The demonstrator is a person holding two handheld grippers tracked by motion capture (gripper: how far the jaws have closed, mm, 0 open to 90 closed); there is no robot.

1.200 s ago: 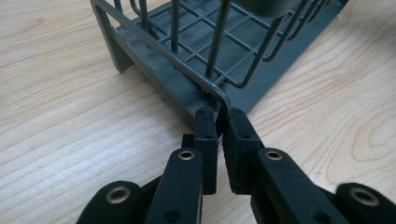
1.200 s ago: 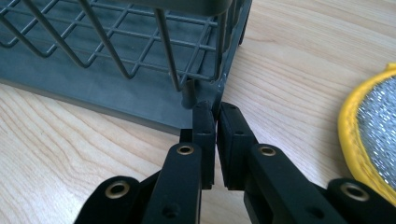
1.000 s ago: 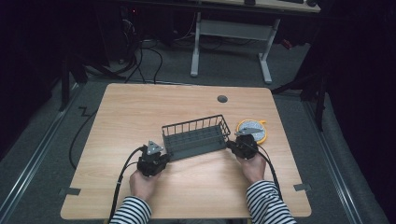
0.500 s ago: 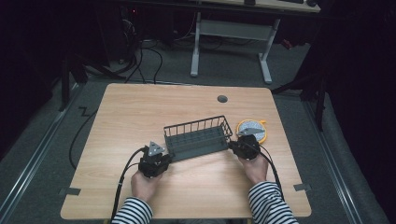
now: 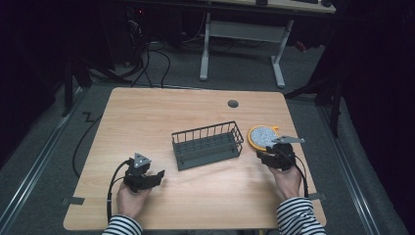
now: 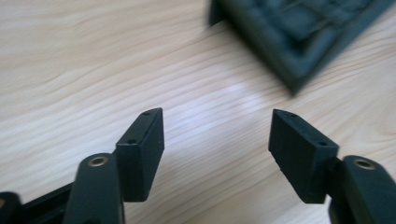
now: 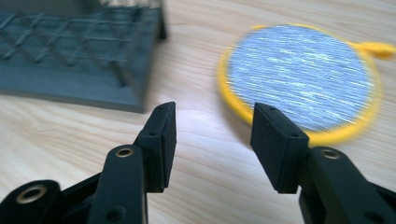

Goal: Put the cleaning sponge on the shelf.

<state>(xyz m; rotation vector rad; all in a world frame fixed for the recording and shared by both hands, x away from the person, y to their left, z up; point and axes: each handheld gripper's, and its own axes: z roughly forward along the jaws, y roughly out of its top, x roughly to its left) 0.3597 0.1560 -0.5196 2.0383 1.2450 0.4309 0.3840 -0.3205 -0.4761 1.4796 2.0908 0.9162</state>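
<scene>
A dark wire basket (image 5: 208, 145) stands in the middle of the wooden table (image 5: 161, 112). My left gripper (image 5: 157, 175) lies off its left end, pointing toward it, apart from it. In the left gripper view the jaws (image 6: 217, 126) have just been opening and stand open over bare wood, with the basket's corner (image 6: 299, 32) ahead. My right gripper (image 5: 264, 155) is off the basket's right end, just in front of a yellow-rimmed grey disc (image 5: 263, 136). Its jaws (image 7: 212, 116) have also just been opening, with nothing between them; the disc (image 7: 299, 74) lies ahead to the right and the basket (image 7: 79, 51) to the left.
A round dark cable hole (image 5: 233, 103) sits near the table's far edge. Cables trail from both grippers toward the near edge. A second desk's white legs (image 5: 205, 49) stand on the floor beyond the table.
Both grippers were shut at the basket's two ends; they have opened and drawn away from it, the left toward the left and nearer, the right toward the right. The basket stays put.
</scene>
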